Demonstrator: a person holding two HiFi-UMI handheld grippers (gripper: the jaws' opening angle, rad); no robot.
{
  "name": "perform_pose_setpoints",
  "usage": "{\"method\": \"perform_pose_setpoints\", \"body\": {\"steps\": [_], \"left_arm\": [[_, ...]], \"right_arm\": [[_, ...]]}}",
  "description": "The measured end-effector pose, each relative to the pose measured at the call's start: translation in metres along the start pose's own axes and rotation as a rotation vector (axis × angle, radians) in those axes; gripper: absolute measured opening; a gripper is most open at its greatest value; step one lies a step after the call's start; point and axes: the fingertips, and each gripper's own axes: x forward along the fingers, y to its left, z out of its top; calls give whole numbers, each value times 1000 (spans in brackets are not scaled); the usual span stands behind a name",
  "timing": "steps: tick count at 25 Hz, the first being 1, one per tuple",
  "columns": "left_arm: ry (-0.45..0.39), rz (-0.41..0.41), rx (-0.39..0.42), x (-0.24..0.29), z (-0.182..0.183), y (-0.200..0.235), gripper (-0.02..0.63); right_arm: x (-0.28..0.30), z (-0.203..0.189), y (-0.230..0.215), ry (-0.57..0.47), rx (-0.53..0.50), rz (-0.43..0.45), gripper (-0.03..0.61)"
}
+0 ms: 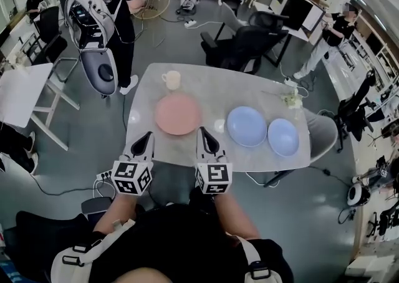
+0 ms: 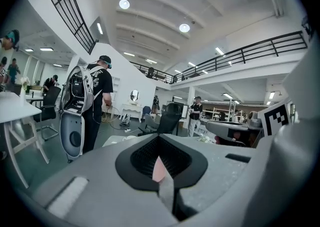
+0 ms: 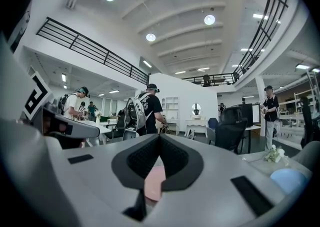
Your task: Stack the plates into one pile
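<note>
Here, clenched left hand-held gripper (image 1: pixel 147 136) and clenched right hand-held gripper (image 1: pixel 203 132) face pink plate (image 1: pixel 177 113).

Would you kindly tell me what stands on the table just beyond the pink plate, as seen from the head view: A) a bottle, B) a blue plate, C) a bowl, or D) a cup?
D: a cup stands near the table's far edge, just past the pink plate.

Open-plan office, desks (image 1: pixel 24 90), swivel chairs (image 1: pixel 247 48), mezzanine railing (image 2: pixel 250 54)
</note>
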Motion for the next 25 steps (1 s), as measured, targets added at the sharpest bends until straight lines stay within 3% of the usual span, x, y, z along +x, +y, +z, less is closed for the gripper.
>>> {"method": "perform_pose_setpoints", "body": {"steps": [10,14,20,25], "left_arm": [[2,36,63,78,18,-15,3],[21,88,74,108,26,-19,3],[48,172,85,132,27,-22,3],[94,179,113,150,15,-18,3]], "right_arm": [[57,-9,-56,-23,14,80,9],[82,-17,-80,-1,19,135,9],[113,-20,-99,-2,51,221,9],[138,-33,-103,26,88,242,9]]}}
